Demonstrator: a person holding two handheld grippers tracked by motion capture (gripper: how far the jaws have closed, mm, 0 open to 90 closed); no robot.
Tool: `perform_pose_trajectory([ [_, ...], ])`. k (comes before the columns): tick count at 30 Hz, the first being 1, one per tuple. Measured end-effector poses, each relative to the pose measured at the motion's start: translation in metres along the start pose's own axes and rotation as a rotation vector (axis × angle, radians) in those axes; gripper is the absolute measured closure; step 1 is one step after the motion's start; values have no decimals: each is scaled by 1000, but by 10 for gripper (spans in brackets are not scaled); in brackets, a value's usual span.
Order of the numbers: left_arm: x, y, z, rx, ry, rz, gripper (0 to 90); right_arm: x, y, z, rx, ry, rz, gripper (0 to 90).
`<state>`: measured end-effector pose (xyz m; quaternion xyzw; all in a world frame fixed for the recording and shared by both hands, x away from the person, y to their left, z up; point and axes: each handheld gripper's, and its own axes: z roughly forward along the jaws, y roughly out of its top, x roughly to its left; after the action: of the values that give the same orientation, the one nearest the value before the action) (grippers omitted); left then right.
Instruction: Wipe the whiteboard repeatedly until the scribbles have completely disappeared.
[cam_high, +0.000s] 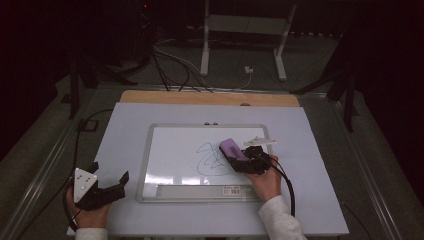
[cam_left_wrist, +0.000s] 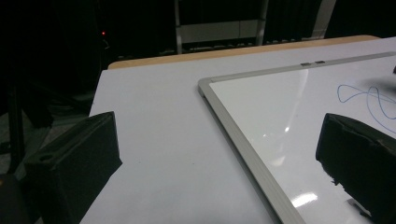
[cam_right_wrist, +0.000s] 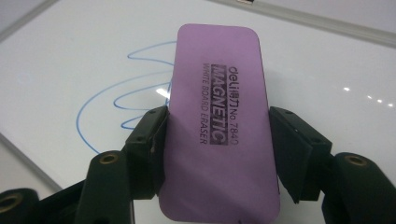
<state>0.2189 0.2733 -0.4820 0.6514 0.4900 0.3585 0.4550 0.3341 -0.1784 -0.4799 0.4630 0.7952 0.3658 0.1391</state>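
A purple whiteboard eraser (cam_high: 232, 148) (cam_right_wrist: 217, 112) is clamped between the jaws of my right gripper (cam_high: 240, 159) (cam_right_wrist: 217, 149). It hovers over a blue scribble (cam_high: 212, 160) (cam_right_wrist: 121, 100) on the whiteboard (cam_high: 175, 150) (cam_right_wrist: 327, 93). My left gripper (cam_high: 111, 181) (cam_left_wrist: 215, 163) rests at the front left, jaws wide apart with nothing between them, just left of the whiteboard's frame (cam_left_wrist: 238, 140). The blue scribble (cam_left_wrist: 369, 100) also shows at the right edge of the left gripper view.
The whiteboard lies on a white sheet (cam_high: 125, 130) over a wooden table (cam_high: 210, 97). A barcode sticker (cam_high: 231, 190) sits on the board's bottom tray. Cables (cam_high: 170, 65) and a metal stand (cam_high: 240, 30) are on the floor beyond the table.
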Motion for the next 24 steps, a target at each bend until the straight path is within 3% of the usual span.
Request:
perform_pose_trajectory([
  [7,0,0,0,-1,-1,-1,6,3,-4,12,44,-33,-18,403],
  [9,0,0,0,-1,-1,0,6,2,-5,14,65,-19,-20,382],
  [11,0,0,0,0,-1,0,6,4,-6,15,57,-37,-35,305],
  [14,0,0,0,2,-2,3,6,4,-5,14,27,-29,-22,296],
  [20,0,0,0,0,-1,1,6,0,-5,18,26,4,14,397],
  [24,0,0,0,0,0,0,6,0,-5,19,21,1,31,403],
])
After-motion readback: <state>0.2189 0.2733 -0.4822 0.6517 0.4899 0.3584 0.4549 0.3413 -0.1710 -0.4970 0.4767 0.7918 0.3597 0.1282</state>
